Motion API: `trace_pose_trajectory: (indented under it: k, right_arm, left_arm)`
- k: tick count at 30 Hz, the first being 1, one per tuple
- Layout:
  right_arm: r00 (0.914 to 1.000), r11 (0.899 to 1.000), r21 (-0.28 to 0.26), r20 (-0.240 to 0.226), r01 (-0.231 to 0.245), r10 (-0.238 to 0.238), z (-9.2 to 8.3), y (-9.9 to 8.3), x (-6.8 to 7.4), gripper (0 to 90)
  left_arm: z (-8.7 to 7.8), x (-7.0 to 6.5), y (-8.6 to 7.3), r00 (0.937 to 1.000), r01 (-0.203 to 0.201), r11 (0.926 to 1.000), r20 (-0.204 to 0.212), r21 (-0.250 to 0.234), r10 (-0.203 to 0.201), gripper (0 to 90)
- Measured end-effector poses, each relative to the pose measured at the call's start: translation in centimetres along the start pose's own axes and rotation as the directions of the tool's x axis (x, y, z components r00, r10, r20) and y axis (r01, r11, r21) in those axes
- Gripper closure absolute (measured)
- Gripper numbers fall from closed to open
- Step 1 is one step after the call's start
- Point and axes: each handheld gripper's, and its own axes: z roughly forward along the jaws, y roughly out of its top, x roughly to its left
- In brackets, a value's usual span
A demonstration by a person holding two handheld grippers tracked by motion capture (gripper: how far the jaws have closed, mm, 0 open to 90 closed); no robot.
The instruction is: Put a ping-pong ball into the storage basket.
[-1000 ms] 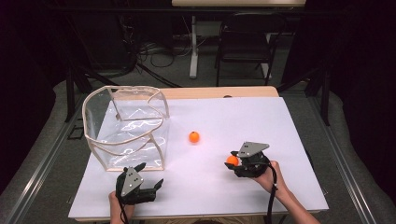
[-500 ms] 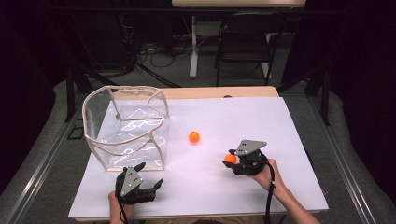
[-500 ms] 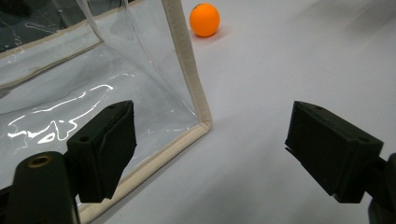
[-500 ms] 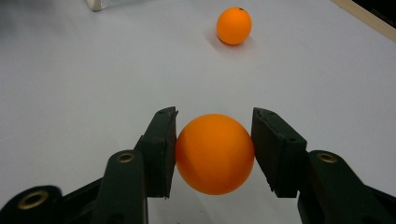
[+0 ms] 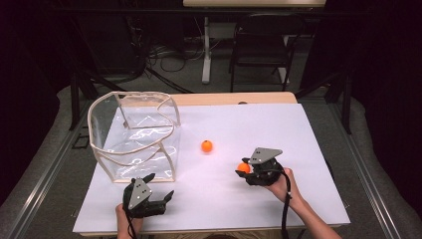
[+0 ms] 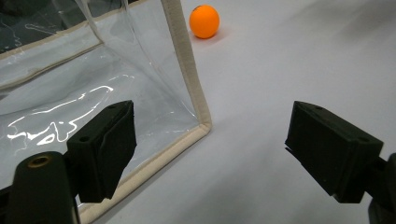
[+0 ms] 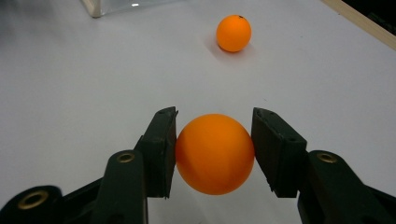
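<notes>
Right tongs (image 7: 215,140) grip one orange ball (image 7: 215,153) low over the tabletop (image 5: 298,129), evidently for transfer into the clear bag (image 5: 134,134). Left tongs (image 6: 210,144) wait open beside the bag's corner. Second ball (image 5: 207,146) lies loose nearby.

A smooth orange ball (image 7: 215,153) sits clamped between the right gripper's (image 7: 215,154) pads, low over the white table (image 5: 308,144). It is round, matte and unmarked.
</notes>
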Motion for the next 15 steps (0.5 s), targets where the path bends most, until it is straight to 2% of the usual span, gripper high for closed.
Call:
trace_pose_trajectory:
  k: [7, 15]
  right_arm:
    - [0.9999, 1.000, -0.015, 0.004, 0.011, -0.011, 0.02, 0.57, -0.07, 51.3]
    - [0.9999, 1.000, -0.030, 0.012, 0.001, -0.001, -0.12, 0.57, -0.52, 51.3]
  left_arm:
    - [-0.01, -0.01, -0.01, 1.0000, -0.003, 1.0000, 0.001, 0.001, 0.003, 16.1]
    - [0.16, -0.06, -0.02, 1.0000, -0.002, 1.0000, 0.003, 0.005, 0.002, 16.1]
